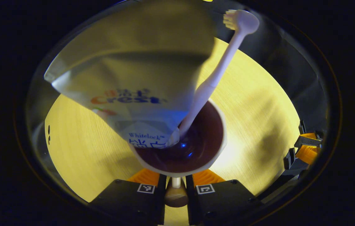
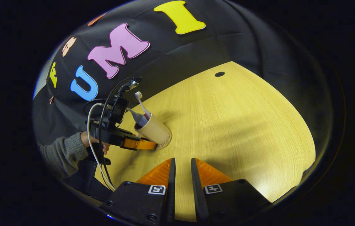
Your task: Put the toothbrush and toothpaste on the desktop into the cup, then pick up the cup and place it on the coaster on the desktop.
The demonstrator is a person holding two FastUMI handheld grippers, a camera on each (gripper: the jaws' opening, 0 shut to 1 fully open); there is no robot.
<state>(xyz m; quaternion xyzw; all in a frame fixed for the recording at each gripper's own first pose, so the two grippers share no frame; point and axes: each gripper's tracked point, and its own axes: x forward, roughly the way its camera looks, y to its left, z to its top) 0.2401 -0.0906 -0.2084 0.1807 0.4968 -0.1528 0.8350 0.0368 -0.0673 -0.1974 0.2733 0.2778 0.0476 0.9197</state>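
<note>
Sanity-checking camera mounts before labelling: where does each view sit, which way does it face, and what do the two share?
Left gripper view: rides the left gripper, looking steeply down into the cup holding the toothpaste and toothbrush; its own fingers flank the cup's handle.
Right gripper view: rides the right gripper, set back, facing across the desktop toward the booth wall; its own fingers sit close together with nothing between, and a sleeved hand holds the left gripper.
Shared: cup, toothbrush, toothpaste, desktop, both grippers.
</note>
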